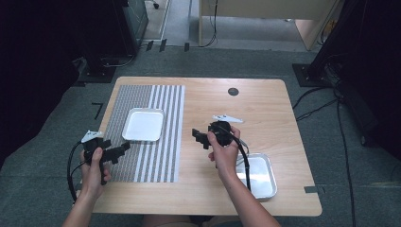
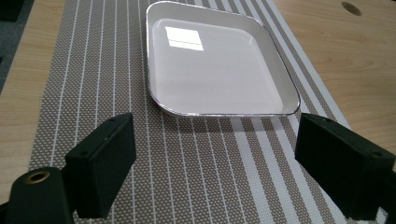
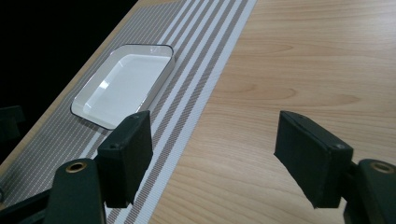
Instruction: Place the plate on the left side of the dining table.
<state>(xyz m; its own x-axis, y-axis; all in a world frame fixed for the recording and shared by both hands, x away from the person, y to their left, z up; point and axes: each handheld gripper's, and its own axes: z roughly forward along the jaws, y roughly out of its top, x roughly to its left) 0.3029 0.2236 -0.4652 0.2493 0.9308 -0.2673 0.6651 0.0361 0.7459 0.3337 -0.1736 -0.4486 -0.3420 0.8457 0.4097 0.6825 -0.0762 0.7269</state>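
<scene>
Left claw (image 1: 124,147): jaws apart, nothing between them.
Right claw (image 1: 197,137): jaws apart, nothing between them.
Near metal tray (image 1: 262,177): partly hidden behind right arm.

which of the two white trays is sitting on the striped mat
The far-left tray, lying on the striped placemat. The other tray sits on bare wood at the table's near right edge, by the right hand.
</scene>
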